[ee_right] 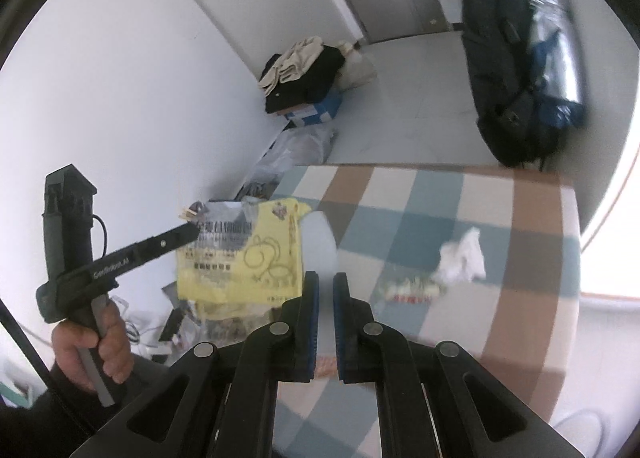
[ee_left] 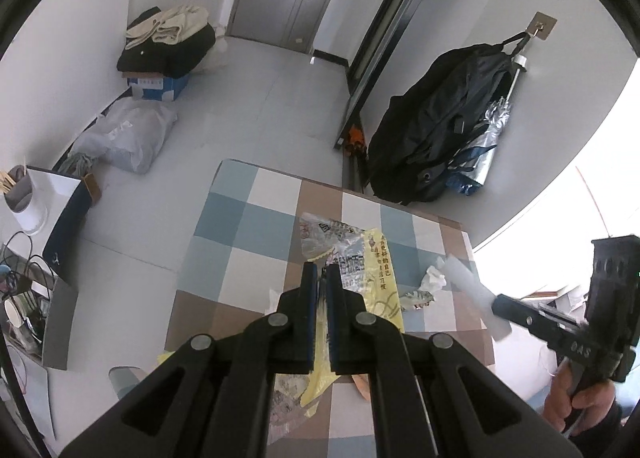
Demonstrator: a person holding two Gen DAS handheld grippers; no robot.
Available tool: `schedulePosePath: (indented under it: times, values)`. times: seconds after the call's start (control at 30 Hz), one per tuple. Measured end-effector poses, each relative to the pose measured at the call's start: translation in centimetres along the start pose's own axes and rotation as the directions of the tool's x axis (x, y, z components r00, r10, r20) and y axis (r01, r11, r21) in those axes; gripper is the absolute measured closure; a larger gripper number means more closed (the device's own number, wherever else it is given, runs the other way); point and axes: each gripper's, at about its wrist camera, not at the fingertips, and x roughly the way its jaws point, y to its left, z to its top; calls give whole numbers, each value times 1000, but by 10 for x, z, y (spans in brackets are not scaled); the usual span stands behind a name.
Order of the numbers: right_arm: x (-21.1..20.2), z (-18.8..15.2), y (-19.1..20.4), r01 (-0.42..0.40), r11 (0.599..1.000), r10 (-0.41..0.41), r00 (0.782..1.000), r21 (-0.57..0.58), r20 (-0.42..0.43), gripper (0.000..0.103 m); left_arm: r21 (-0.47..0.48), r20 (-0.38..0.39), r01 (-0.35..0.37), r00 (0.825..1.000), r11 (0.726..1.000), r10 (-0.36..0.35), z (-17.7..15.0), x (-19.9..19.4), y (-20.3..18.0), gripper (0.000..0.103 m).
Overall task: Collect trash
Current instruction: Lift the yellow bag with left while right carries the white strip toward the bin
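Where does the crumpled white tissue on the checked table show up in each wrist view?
Left wrist: crumpled white tissue lies right of centre, just right of the yellow wrapper.
Right wrist: tissue lies right of centre, above the right gripper.
Shared landmark: the black bag against the wall.

Two hand-held grippers — left, right — one yellow wrapper, one crumpled tissue.

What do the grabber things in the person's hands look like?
Each is black plastic. The left gripper and right gripper have two flat fingers with blue pads, joined by silver round rivets. From the side each is pistol-shaped with pale lettering, a grey handle, and a thin black cable. A dark sleeve shows.
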Motion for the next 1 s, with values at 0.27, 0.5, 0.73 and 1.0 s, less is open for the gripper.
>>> schedulePosePath:
  times: [0.27,0.5,0.73,1.0]
  values:
    - [-36,-31,19,-21,1000,20,999,19,40,97,69,67,-44,997,997,39,-5,-31,-14,102]
    - [-67,-43,37,-42,999,40,994,21,106,97,78,112,-40,993,996,31,-12,-59,-21,102]
    - [-105,-50,56,-55,998,57,980,-15,189,97,110,172,-24,985,994,5,-16,-81,-46,102]
    - [-161,-57,57,-51,998,55,953,-20,297,97,169,201,36,977,985,-70,-17,-95,-92,102]
